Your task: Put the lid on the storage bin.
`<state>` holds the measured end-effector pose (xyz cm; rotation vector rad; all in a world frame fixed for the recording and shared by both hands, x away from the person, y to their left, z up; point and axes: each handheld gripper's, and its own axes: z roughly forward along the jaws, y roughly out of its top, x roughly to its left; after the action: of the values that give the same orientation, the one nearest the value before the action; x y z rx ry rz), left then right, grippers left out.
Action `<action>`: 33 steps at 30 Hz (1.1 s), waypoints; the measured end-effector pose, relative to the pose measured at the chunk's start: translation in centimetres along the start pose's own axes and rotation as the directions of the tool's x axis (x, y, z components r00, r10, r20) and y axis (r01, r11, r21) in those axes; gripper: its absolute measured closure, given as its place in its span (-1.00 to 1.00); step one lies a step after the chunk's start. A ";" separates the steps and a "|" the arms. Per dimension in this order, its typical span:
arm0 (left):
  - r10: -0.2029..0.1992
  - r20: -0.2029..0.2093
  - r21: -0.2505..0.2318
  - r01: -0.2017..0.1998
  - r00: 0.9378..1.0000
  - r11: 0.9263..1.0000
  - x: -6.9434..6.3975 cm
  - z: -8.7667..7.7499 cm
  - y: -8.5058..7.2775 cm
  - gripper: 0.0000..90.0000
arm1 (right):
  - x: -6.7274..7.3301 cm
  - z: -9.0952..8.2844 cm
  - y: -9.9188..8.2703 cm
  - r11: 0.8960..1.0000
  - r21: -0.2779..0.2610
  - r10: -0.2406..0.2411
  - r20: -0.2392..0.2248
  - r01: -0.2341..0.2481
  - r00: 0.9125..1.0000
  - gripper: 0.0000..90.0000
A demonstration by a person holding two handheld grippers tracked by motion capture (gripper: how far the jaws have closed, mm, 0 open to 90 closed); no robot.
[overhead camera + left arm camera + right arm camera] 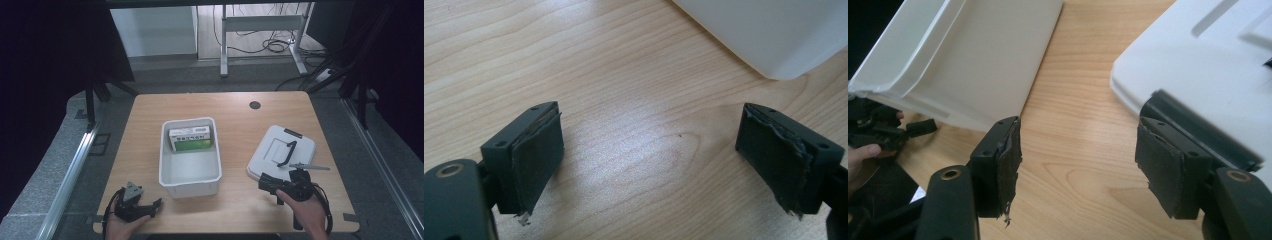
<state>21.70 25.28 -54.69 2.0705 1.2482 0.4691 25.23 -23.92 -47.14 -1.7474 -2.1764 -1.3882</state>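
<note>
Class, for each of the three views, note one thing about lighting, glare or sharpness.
High view: the table is lit, its surroundings nearly black. Left gripper view: a pale sheen on the wood between the open fingers; the grain is sharp. Right gripper view: the white lid looks washed out.

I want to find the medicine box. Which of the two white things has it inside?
The open white bin in the middle of the table holds the green-and-white box at its far end. The other white thing, the flat lid with a black handle, lies right of it.
</note>
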 end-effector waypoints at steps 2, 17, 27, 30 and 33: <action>-0.001 0.000 0.000 0.001 1.000 1.000 0.0 0.0 0.0 -0.73 | -0.2 -0.3 0.5 1.000 -0.007 0.005 0.012 -0.005 1.000 -0.22; -0.003 -0.002 0.001 0.003 1.000 1.000 0.1 0.0 0.0 -0.72 | -0.9 -0.6 2.2 0.999 -0.028 0.044 0.039 -0.043 0.998 -0.22; -0.009 -0.007 0.005 0.009 1.000 1.000 0.1 0.0 0.1 -0.72 | -0.2 -0.9 4.7 0.998 -0.029 0.050 0.079 -0.048 0.996 -0.22; -0.008 -0.006 0.006 0.008 1.000 1.000 0.1 0.0 0.2 -0.72 | -0.2 -1.2 5.4 0.998 -0.027 0.057 0.101 -0.054 0.993 -0.22; -0.007 -0.004 0.010 0.007 1.000 1.000 0.2 0.0 0.2 -0.72 | -0.3 -1.2 6.1 0.998 -0.017 0.060 0.124 -0.058 0.990 -0.22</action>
<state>21.94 25.35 -54.58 2.0740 1.2624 0.4651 29.65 -25.08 -42.86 -1.9362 -2.1590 -1.3174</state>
